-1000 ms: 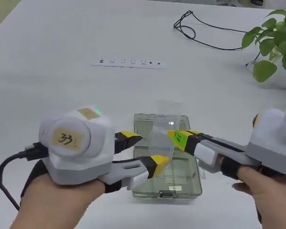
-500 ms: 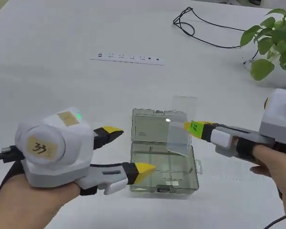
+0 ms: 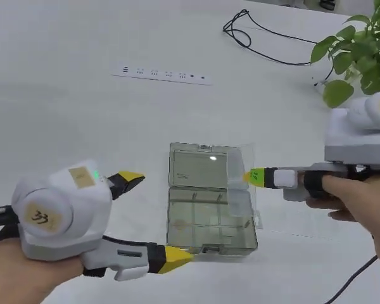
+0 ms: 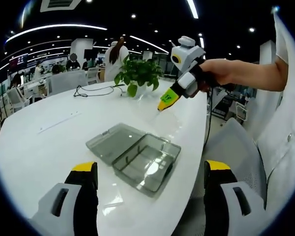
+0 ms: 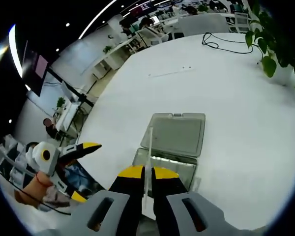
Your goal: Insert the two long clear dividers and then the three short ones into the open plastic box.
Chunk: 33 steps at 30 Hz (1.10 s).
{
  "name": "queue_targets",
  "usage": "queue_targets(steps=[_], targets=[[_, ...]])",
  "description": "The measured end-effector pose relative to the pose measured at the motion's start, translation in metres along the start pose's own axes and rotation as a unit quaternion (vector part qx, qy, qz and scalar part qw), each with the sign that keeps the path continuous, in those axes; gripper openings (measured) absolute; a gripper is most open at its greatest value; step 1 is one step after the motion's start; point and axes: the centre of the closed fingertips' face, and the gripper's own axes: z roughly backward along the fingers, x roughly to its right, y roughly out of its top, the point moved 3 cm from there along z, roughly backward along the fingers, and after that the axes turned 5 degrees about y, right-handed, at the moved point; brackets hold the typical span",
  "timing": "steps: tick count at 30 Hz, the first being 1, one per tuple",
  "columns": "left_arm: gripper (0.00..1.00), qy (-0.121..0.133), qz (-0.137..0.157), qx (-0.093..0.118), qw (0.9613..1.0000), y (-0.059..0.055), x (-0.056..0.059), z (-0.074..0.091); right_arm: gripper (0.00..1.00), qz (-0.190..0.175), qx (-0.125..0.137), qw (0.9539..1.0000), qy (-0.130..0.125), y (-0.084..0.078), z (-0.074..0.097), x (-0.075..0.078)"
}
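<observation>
The left gripper (image 3: 158, 216), a white-and-grey handheld unit with black, yellow-tipped fingers (image 3: 172, 256), sat low on the person's left, cupped from beneath by the left hand (image 3: 19, 282). Its fingers were spread wide apart with nothing between them, and they rose the same way in the left gripper view. The matching right gripper (image 3: 253, 177) reached in level from the right and pointed leftward, with the right hand (image 3: 358, 202) wrapped round its handle. Its fingers (image 5: 132, 173) were pressed together on a thin clear plastic divider (image 3: 239, 193), seen edge-on between the yellow tips. A white sleeve (image 4: 285, 113) covered the right arm.
</observation>
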Motion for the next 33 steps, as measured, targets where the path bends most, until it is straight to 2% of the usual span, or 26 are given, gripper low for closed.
queue_targets(steps=[2, 4, 12, 17, 20, 28, 33], targets=[[0.93, -0.002, -0.002, 0.003, 1.0, -0.002, 0.0, 0.001, 0.06, -0.015, -0.027, 0.9995, -0.011, -0.006, -0.003, 0.003], [0.93, -0.004, -0.006, -0.001, 1.0, -0.006, 0.0, 0.001, 0.06, -0.026, -0.042, 0.9987, -0.014, -0.009, -0.008, 0.003], [0.91, -0.011, 0.005, 0.001, 0.9999, -0.011, -0.001, 0.002, 0.06, -0.062, -0.088, 0.9933, -0.043, -0.026, -0.02, 0.015], [0.91, -0.018, 0.004, 0.005, 0.9998, -0.013, 0.0, 0.0, 0.06, -0.1, -0.085, 0.9902, -0.048, -0.034, -0.026, 0.02], [0.9, -0.021, 0.006, 0.004, 0.9998, -0.014, 0.0, -0.002, 0.06, -0.111, -0.088, 0.9886, -0.053, -0.037, -0.029, 0.023], [0.89, -0.028, 0.015, 0.009, 0.9995, -0.013, -0.001, -0.005, 0.06, -0.118, -0.096, 0.9862, -0.065, -0.037, -0.038, 0.034], [0.88, -0.029, 0.018, 0.011, 0.9994, -0.013, -0.002, -0.007, 0.06, -0.117, -0.101, 0.9853, -0.071, -0.042, -0.043, 0.035]])
